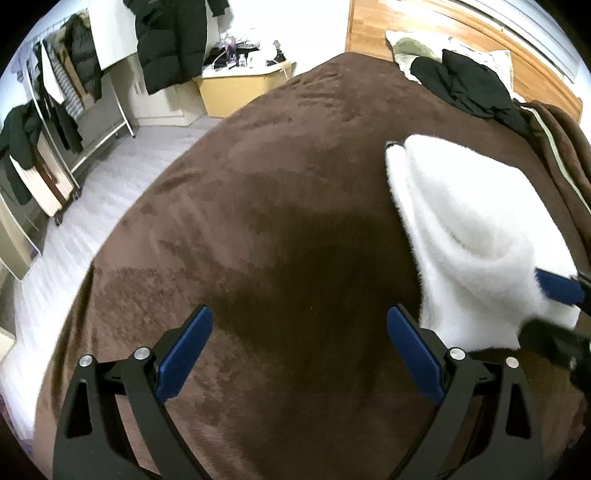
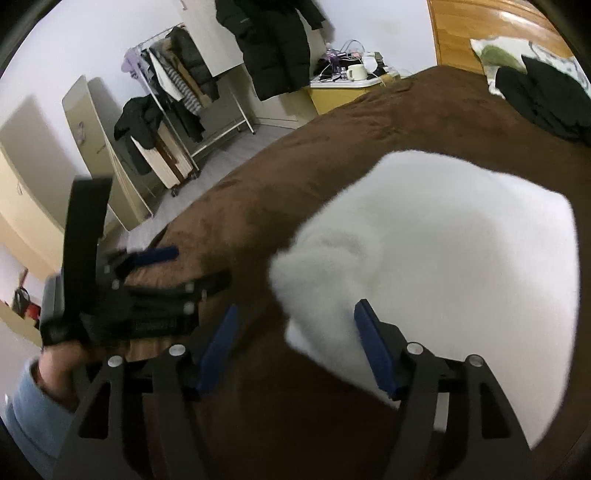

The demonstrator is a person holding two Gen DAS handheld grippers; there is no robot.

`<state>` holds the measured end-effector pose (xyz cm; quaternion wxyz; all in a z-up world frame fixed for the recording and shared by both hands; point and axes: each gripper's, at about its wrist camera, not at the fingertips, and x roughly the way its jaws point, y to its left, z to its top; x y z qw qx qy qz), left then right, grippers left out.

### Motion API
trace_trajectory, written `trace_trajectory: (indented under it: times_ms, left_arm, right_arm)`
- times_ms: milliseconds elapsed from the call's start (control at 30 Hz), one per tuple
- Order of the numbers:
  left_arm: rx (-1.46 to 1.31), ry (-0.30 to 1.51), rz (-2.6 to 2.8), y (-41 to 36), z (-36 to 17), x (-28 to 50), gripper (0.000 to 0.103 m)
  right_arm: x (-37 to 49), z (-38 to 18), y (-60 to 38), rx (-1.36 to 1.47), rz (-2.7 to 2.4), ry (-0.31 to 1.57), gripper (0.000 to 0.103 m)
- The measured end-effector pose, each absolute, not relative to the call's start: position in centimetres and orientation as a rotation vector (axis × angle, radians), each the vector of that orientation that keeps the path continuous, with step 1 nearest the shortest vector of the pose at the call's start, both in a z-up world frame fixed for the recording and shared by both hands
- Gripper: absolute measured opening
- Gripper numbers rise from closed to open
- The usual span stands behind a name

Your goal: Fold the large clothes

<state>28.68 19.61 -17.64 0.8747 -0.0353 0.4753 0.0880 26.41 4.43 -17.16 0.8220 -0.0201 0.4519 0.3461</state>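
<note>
Fluffy white folded garment (image 2: 443, 258) lies on brown plush bed (image 1: 277, 221); we hold left hand-held gripper (image 1: 299, 347) and right hand-held gripper (image 2: 295, 343) released, grasping nothing.

A bed covered by a brown plush blanket (image 1: 280, 206) carries everything. A folded white fluffy garment (image 1: 469, 236) lies on it at about three o'clock in the left wrist view. Toward one o'clock, a crumpled black garment (image 1: 465, 85) rests partly on the blanket and partly over a patterned pillow (image 1: 410, 48) by the wooden headboard (image 1: 373, 22). A bunched brown blanket with a pale stripe (image 1: 557, 147) lies at two o'clock, just beyond the white garment.
</note>
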Motion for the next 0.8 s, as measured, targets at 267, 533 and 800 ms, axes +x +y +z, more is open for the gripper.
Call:
trace_trajectory:
  times_ms: [267, 533, 800]
  left_arm:
    - [-0.040, 0.916, 0.130, 17.2, -14.5, 29.3, 0.093]
    - [0.020, 0.877, 0.000, 11.2, -12.7, 32.1, 0.093]
    - [-0.018, 0.993, -0.046, 8.7, -15.5, 33.2, 0.049]
  right_arm:
    - [24.1, -14.3, -1.7, -0.096, 0.581, 0.903, 0.066]
    - [25.9, -15.1, -6.9, 0.049, 0.486, 0.916, 0.066]
    - [27.2, -15.8, -8.8, 0.100, 0.489, 0.917, 0.069]
